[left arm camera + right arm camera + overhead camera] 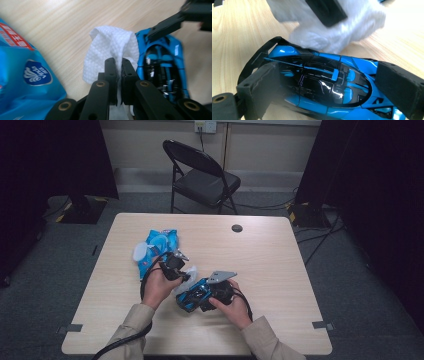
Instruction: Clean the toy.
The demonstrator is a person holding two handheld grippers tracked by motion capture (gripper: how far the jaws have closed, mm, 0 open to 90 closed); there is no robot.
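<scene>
- Black jaws fill the bottom of the left gripper view, pressed together on a fold of white wet wipe; the left gripper pinches the wipe low down, so a loose, bunched head of cloth stands free beyond the tips, which looks like a sensible pad for rubbing.
- Just beside that wipe sits a blue and black toy car, and the cloth touches, or very nearly touches, one end of its body.
- From the right gripper view, the right gripper has its padded jaws closed on the car from either side, one pad at each end of the picture. I read that as a brace: the car is pinned so it won't slide while the other hand wipes.
- From above, both hands meet near the front middle of the table, the left gripper angled in towards the right gripper and the car between them.
- Behind the left hand lies a blue packet of wipes, near but apart from the work, probably left within reach for a fresh sheet.
- My judgement is that the cleaning is under way at one end of the car; whether the rest of the shell has been done, I can't tell.
- One risk: a hard push could twist the car in its grip.
</scene>
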